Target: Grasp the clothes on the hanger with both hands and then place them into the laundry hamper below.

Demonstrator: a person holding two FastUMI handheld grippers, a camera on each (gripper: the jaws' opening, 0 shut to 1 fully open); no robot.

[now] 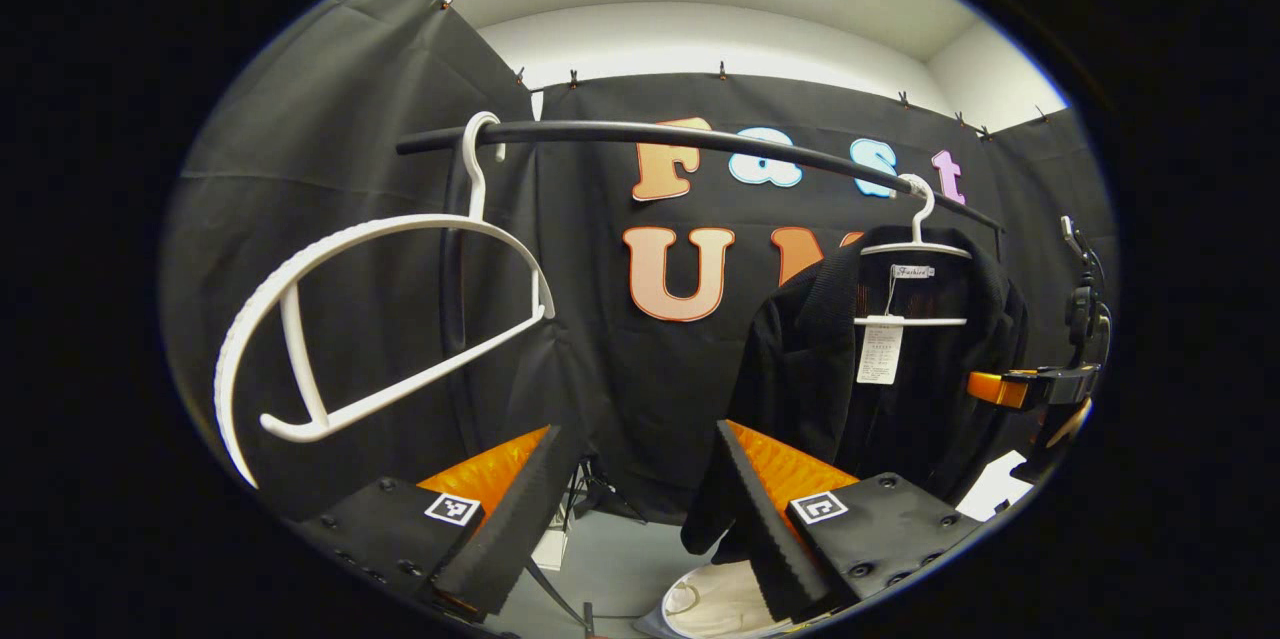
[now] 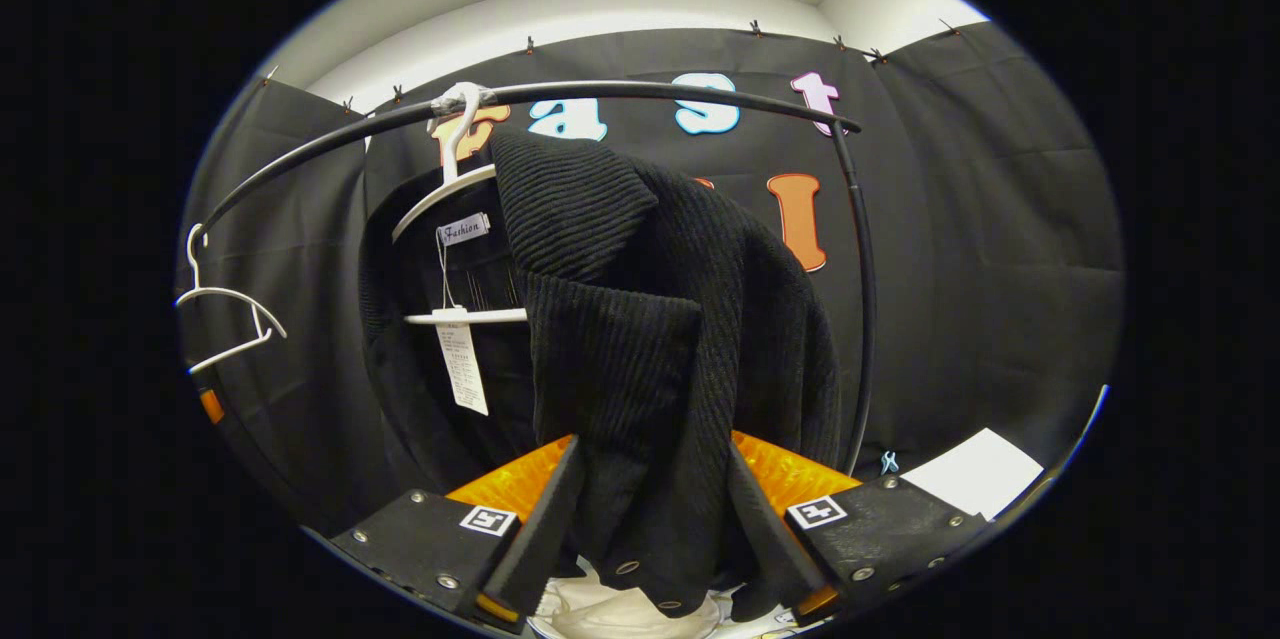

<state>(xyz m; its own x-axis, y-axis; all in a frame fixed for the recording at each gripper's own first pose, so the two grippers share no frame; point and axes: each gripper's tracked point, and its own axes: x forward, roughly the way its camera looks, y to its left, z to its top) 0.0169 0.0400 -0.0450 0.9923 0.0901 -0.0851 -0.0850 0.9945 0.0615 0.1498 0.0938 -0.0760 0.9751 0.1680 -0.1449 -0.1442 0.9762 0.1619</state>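
Right gripper (image 2: 648,529) has its jaws spread around the hem of the black ribbed knit cardigan (image 2: 640,319), cloth between them but not pinched. It hangs lengthwise from a white plastic hanger (image 2: 450,189) on the black rail (image 2: 640,94). Left gripper (image 1: 625,519), open and empty, sits left of it, farther away. White hamper (image 2: 620,614) waits below.

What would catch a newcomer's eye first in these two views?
In the right gripper view, a black ribbed knit cardigan on a white hanger dominates, its front panel hanging between the right tongs. In the left gripper view, an empty white hanger looms large on the black rail, above the open left tongs.
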